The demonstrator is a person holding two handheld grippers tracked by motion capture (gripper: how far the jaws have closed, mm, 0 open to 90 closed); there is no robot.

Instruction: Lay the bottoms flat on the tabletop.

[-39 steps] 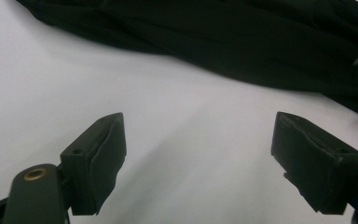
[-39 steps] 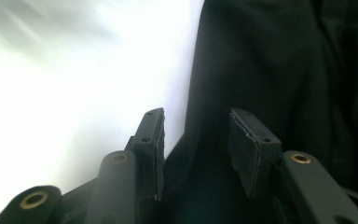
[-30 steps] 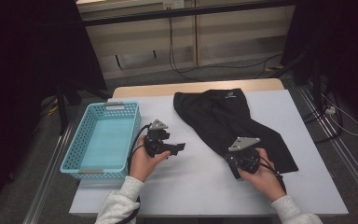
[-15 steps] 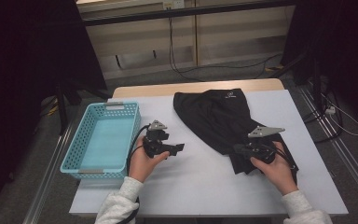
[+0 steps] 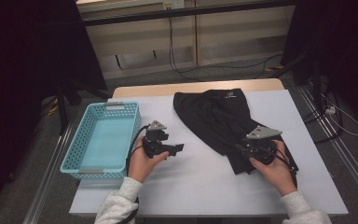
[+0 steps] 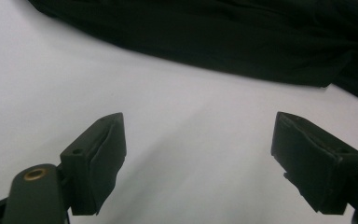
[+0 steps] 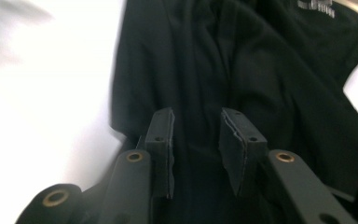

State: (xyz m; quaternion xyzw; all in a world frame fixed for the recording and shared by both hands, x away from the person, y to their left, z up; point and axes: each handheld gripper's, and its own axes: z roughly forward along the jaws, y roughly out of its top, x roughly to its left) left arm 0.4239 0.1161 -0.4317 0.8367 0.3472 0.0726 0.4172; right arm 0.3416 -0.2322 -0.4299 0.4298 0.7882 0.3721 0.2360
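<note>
White tabletop point(image 5: 200, 186): black garment point(image 5: 219, 116) lies right of centre. Right gripper point(image 7: 196, 140) has moved onto its near hem, jaws part-open w/ nothing clamped (grab likely next); left gripper point(image 6: 200, 163) wide open, off cloth.

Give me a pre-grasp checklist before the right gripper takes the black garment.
1. Right gripper over the black garment: ok, jaws above its lower part.
2. Right jaws parted: ok, a narrow gap shows.
3. Cloth between the right jaws: cannot tell, view blurred.
4. Left gripper free: ok, jaws wide open over bare table, garment edge ahead.
5. Blue basket ready: ok, nothing in it, left of the garment.
6. Garment flat: not ok, folded and creased.
</note>
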